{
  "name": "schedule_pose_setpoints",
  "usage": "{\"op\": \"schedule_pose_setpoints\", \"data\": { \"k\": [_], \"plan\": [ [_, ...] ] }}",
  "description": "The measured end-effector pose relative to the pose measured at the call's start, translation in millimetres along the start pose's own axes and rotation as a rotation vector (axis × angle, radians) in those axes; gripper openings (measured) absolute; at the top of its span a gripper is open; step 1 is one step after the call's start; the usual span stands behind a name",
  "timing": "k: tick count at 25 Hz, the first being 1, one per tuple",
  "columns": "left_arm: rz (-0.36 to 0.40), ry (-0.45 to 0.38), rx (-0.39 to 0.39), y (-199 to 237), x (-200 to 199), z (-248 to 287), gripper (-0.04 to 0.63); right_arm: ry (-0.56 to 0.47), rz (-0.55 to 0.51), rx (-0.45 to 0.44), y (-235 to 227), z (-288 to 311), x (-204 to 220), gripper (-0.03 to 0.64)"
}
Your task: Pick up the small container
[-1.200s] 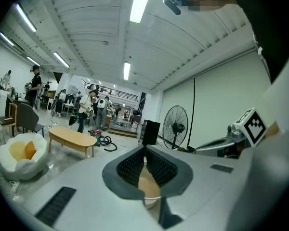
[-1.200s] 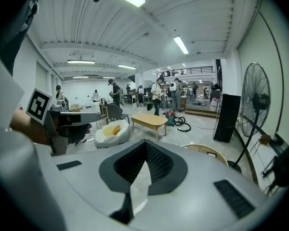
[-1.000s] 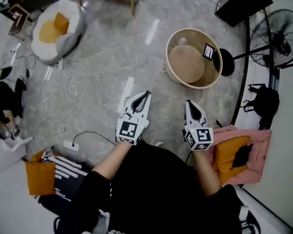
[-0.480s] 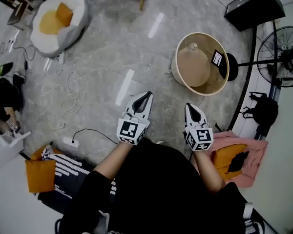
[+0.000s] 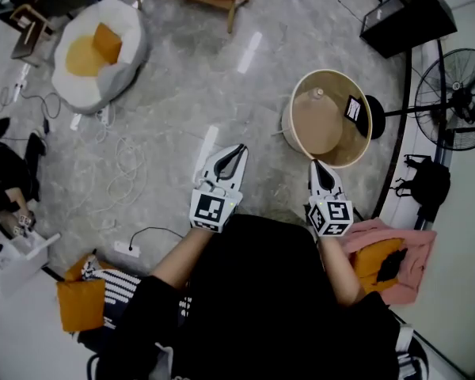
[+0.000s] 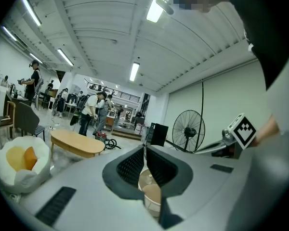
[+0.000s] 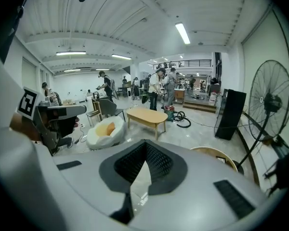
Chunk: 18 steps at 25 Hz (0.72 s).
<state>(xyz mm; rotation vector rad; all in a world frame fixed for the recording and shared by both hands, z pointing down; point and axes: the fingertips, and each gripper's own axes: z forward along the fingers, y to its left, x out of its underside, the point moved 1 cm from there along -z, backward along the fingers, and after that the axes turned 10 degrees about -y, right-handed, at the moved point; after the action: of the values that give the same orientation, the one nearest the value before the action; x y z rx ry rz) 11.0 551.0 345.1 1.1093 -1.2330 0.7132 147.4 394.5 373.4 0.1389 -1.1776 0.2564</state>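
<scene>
I'm looking down on a grey stone floor (image 5: 182, 93), with a white beanbag seat (image 5: 95, 50) far off to the left and a standing fan (image 5: 459, 93) at the right edge. The round tan container (image 5: 290, 125), open-topped with a knobbed tan piece (image 5: 317, 117) inside, stands on the floor just ahead of my right tool (image 5: 318, 165). Both tools hang above the floor, empty: the left tool (image 5: 239, 147) has its jaws pressed tip to tip, the right tool's jaws meet likewise, and the container is between neither pair.

Left gripper (image 5: 235, 151) and right gripper (image 5: 321, 168) forward, jaws apparently together, empty.
</scene>
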Motion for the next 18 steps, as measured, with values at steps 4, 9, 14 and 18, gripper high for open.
{"op": "schedule_pose_setpoints", "data": {
  "k": [4, 9, 14, 18],
  "plan": [
    [-0.02, 0.013, -0.013, 14.6, -3.1, 1.7, 0.032, 0.007, 0.028, 0.026, -4.0, 5.8, 6.1, 0.015],
    [-0.02, 0.035, -0.031, 26.6, -6.8, 16.5, 0.032, -0.002, 0.044, 0.047, -24.5, 19.3, 0.6, 0.015],
    [-0.02, 0.012, -0.022, 26.1, -16.2, 37.4, 0.032, -0.044, 0.066, 0.045, -41.6, 40.6, -11.6, 0.015],
    [-0.01, 0.023, -0.021, 31.1, -20.3, 69.6, 0.032, -0.07, 0.074, 0.035, -58.4, 68.6, -23.2, 0.015]
  ]
}}
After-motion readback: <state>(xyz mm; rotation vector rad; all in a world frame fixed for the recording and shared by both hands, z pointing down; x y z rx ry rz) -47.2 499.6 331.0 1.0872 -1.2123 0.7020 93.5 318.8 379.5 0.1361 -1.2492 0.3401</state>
